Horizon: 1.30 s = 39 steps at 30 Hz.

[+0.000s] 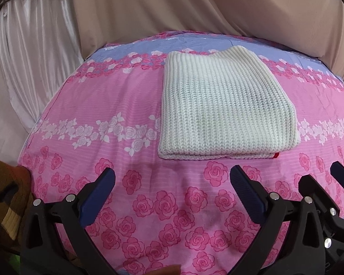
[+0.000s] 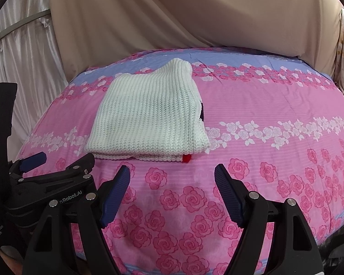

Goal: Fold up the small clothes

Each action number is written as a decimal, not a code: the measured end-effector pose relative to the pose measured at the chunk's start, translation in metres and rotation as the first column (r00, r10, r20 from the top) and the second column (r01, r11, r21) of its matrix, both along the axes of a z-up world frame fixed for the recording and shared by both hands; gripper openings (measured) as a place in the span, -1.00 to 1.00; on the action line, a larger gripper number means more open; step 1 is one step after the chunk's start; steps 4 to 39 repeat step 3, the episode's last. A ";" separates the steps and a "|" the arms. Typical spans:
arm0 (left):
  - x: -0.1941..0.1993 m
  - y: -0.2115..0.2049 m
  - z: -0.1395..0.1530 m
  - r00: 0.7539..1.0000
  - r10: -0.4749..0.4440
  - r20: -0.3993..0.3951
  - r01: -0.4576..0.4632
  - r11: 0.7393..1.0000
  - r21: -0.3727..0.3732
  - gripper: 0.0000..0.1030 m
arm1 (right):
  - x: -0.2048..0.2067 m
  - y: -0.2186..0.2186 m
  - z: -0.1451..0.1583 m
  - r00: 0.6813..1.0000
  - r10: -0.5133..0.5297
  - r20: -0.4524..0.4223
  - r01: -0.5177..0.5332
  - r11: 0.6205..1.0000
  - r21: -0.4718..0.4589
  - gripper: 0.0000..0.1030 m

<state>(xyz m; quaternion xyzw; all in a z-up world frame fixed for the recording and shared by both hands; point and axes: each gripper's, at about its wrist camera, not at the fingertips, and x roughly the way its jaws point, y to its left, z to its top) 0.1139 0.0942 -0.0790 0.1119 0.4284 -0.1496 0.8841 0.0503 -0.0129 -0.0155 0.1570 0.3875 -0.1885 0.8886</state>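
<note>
Floral bedspread [image 1: 130, 105]; folded sweater [image 1: 222, 112] edges aligned.

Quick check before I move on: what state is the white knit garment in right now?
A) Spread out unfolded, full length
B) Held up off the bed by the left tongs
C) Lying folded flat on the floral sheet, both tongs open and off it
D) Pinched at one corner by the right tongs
C: the white knit garment lies as a layered rectangle on the floral sheet, with the left tongs and right tongs open, short of its near edge.
</note>
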 end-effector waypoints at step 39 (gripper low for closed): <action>0.000 0.001 -0.001 1.000 0.005 -0.015 -0.005 1.000 -0.002 0.90 | 0.000 0.000 0.000 1.000 0.000 -0.003 0.000 1.000 -0.001 0.43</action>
